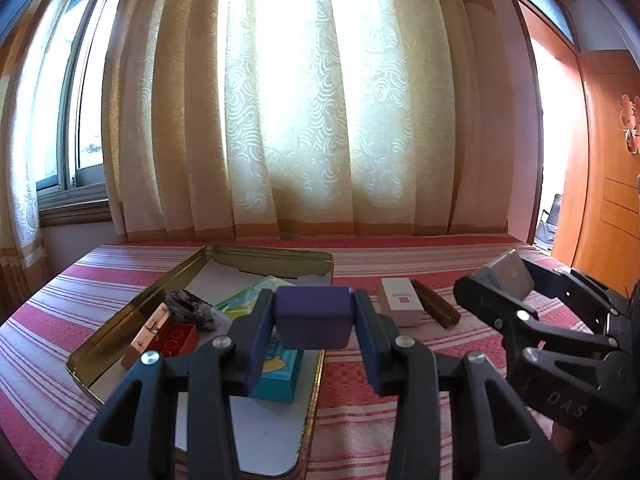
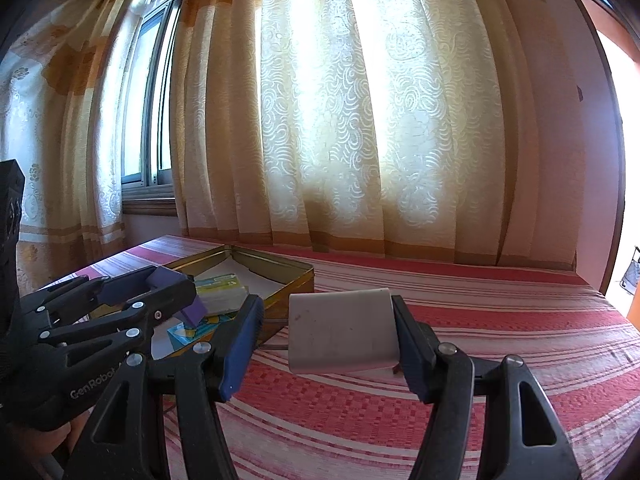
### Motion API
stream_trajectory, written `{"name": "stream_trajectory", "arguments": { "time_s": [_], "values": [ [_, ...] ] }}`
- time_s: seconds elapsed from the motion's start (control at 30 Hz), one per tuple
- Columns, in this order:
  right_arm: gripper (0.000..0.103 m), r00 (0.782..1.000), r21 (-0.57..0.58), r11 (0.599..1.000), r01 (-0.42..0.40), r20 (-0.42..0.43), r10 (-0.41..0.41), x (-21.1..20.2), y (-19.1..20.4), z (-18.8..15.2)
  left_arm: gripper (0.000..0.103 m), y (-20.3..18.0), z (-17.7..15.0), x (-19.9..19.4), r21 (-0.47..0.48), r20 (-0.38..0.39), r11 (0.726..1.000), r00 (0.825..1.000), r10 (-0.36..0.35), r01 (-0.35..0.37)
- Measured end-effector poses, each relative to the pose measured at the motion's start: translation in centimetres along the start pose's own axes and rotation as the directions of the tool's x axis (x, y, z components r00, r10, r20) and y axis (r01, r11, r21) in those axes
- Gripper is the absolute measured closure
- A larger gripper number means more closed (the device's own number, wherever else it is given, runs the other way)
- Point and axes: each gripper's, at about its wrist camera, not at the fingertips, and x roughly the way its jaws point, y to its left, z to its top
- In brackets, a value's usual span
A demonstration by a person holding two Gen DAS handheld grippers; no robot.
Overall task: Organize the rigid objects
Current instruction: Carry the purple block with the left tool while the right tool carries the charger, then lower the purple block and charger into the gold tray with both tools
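My left gripper (image 1: 313, 300) is shut on a purple block (image 1: 312, 320), which hangs above the near right part of an open gold tin (image 1: 120, 320). The tin holds a red studded brick (image 1: 176, 338), a dark rock (image 1: 188, 306), a teal box (image 1: 280, 378) and a green-and-yellow box (image 1: 250, 294). My right gripper (image 2: 327, 304) is shut on a grey-white block (image 2: 342, 332), held above the striped bed cover to the right of the tin (image 2: 296, 280). Each gripper also shows in the other's view: the right gripper (image 1: 500, 276) and the left gripper (image 2: 180, 292).
A white box with a red mark (image 1: 402, 304) and a brown bar (image 1: 436, 308) lie on the red-striped cover (image 2: 480, 320) right of the tin. Curtains and a window close the far side. A wooden door (image 1: 608, 200) stands at the right.
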Motion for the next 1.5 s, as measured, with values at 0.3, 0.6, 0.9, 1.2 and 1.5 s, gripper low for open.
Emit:
{"name": "stream_trajectory", "arguments": {
  "time_s": [0.3, 0.6, 0.9, 1.2, 1.5],
  "values": [
    [0.038, 1.0, -0.011, 1.0, -0.023, -0.004, 0.023, 0.3, 0.9, 0.0, 0.064, 0.6, 0.0, -0.1, -0.007, -0.001, 1.0, 1.0, 0.008, -0.008],
    [0.038, 0.999, -0.016, 0.999, -0.043, -0.007, 0.043, 0.5, 1.9, 0.1, 0.064, 1.4, 0.0, -0.4, -0.02, -0.001, 1.0, 1.0, 0.018, -0.018],
    [0.038, 0.999, -0.022, 0.998, -0.053, -0.008, 0.053, 0.8, 2.5, 0.1, 0.064, 2.0, 0.0, -0.8, -0.025, 0.009, 0.999, 1.0, 0.023, -0.023],
    [0.038, 0.998, -0.031, 0.997, -0.065, -0.01, 0.065, 1.1, 3.1, 0.2, 0.064, 2.8, -0.1, -1.0, -0.037, 0.014, 0.999, 0.999, 0.029, -0.028],
    [0.038, 0.997, -0.04, 0.996, -0.079, -0.01, 0.079, 1.1, 3.7, 0.2, 0.064, 3.6, -0.2, -1.2, -0.049, 0.017, 0.998, 0.999, 0.041, -0.04]
  ]
}}
